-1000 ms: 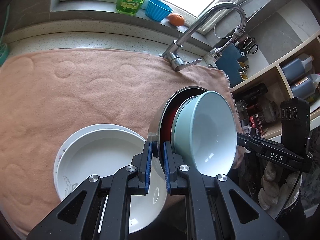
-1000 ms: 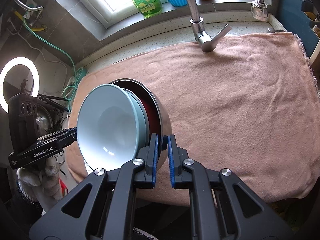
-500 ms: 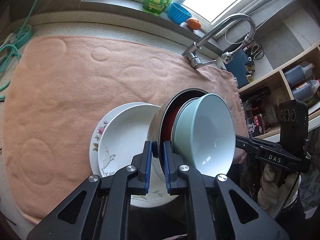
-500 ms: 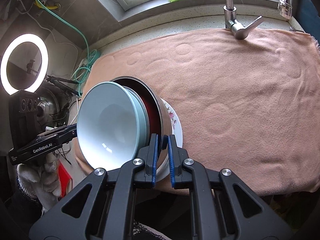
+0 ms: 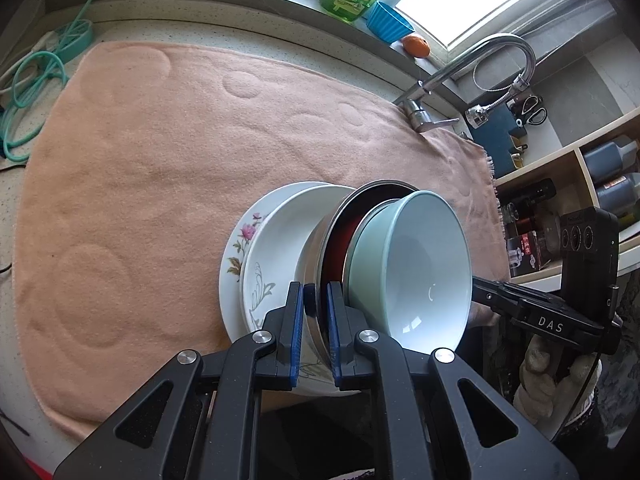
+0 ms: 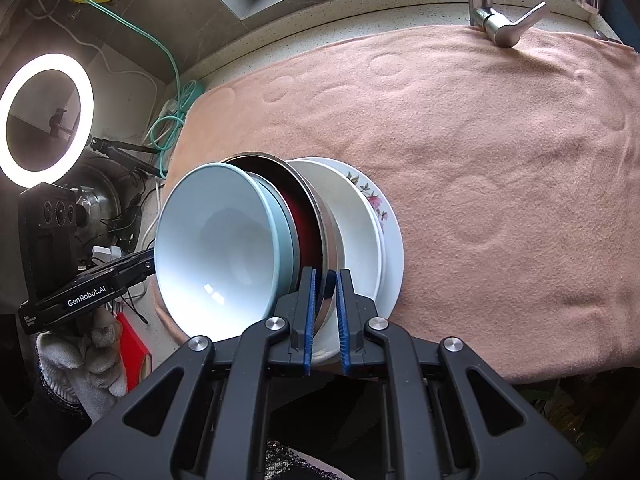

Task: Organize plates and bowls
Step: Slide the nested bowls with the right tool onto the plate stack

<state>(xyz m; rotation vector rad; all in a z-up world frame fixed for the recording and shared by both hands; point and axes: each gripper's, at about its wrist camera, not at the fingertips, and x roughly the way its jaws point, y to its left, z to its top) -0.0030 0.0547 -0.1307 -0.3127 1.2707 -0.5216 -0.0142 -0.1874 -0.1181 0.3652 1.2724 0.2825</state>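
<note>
Now | L gripper (image 5: 316,324) + R gripper (image 6: 324,312) clamp steel bowl (image 5: 316,248) rim | over plates (image 5: 276,240)

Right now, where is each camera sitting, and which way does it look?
Left wrist: sits on the left gripper, looking down its fingers at the steel bowl it clamps; the right gripper and a gloved hand show.
Right wrist: sits on the right gripper, looking down at the same bowl; the left gripper and its gloved hand show.
Shared: nested bowls, the plates, the pink towel and the faucet, seen from opposite sides.
</note>
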